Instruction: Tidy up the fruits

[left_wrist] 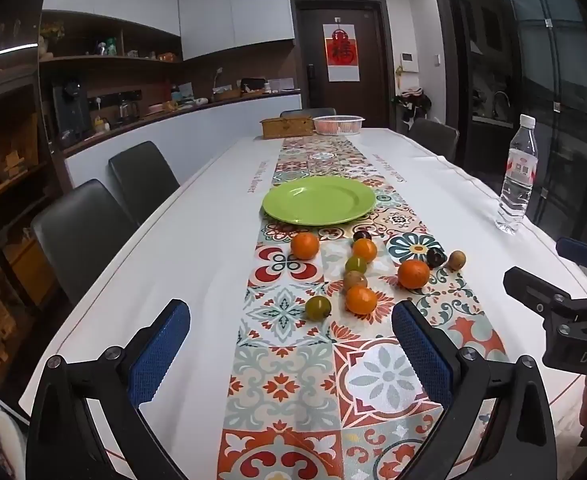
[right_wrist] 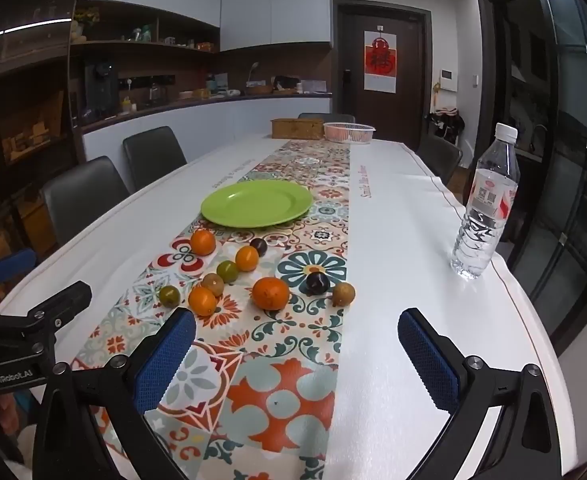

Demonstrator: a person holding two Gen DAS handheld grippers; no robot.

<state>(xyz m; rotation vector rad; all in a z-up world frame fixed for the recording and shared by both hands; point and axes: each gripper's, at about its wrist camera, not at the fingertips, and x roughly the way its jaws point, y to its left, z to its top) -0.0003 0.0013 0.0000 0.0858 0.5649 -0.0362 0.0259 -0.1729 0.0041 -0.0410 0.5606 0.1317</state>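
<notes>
I hold my left gripper (left_wrist: pixel 291 344) and my right gripper (right_wrist: pixel 296 350) over the long white table (left_wrist: pixel 197 248), both with fingers wide apart (nothing in them). The small round orange, green, brown and dark purple fruits (right_wrist: pixel 270 293) lie loose on the patterned cloth runner (left_wrist: pixel 289 384), just before the round green plastic plate (left_wrist: pixel 319 201).

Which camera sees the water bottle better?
The right wrist view shows the water bottle best: it stands big and whole there, and you can see the label and white cap. In the left wrist view the same bottle sits smaller, out at the right edge, with its label harder to see.
</notes>
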